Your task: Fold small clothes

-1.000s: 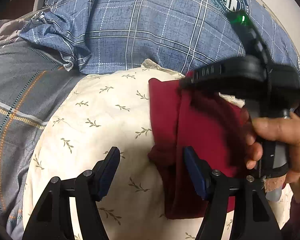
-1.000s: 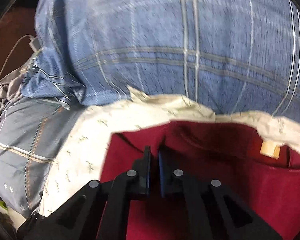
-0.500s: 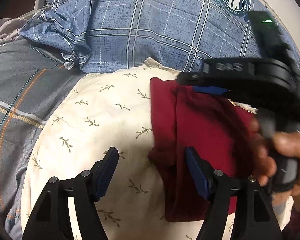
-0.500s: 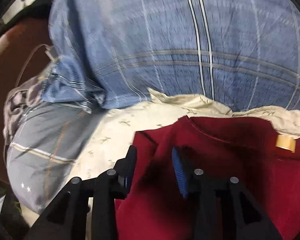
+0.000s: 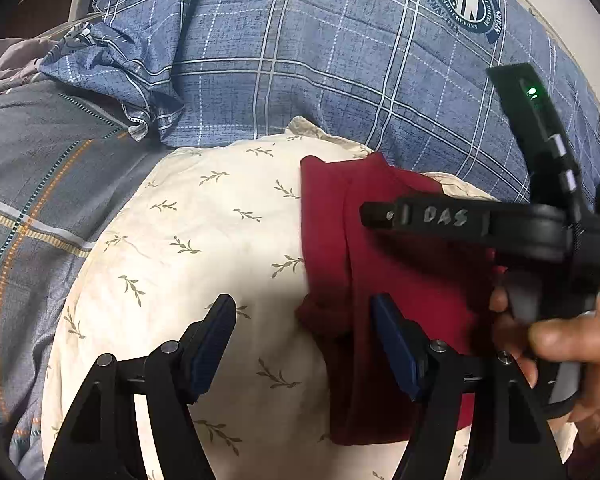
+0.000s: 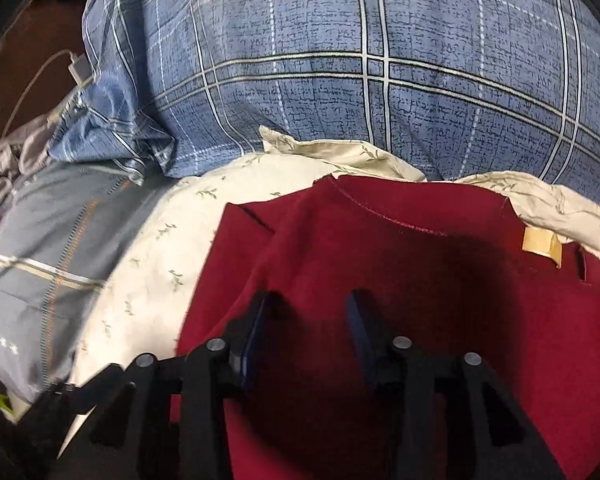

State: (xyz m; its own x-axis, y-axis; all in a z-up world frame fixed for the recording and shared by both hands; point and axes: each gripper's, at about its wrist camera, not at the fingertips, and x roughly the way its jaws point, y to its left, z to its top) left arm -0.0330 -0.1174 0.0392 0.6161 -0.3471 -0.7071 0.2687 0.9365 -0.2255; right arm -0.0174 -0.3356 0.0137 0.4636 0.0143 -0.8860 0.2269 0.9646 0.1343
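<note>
Beyond both of our grippers the widest thing is the blue plaid quilt (image 5: 300, 60), bunched up at the far side and out of the way. To the far left of the left gripper lies a grey striped blanket (image 5: 32, 200), with a white charger (image 5: 78, 2) and its cord past it, near the top edge.

Directly ahead and beneath us sits the cream pillow (image 5: 188, 248) with its small leaf print. We judge that it serves as our folding surface: it is the flattest spot in reach, though soft and rounded, so cloth may creep on it.

On the pillow lies the dark red garment (image 6: 440, 280), the thing we are folding. From the left gripper (image 5: 302, 338) it sits ahead and to the right, its left edge already turned over into a long vertical band, with a small bunched lump just beside the right finger. From the right gripper (image 6: 306, 336) it fills the whole view underneath and ahead, a hem running across the far side and a tan label (image 6: 540, 242) off to the far right.

Our left gripper is spread wide and holds nothing; one finger hangs over bare pillow and the other over the red cloth, so it straddles the folded edge, probably ready to pinch or pin it. Our right gripper is also spread, its fingers apart above the cloth and gripping nothing; in the left view it reaches across the garment from the right, held in our right hand (image 5: 556, 356).
</note>
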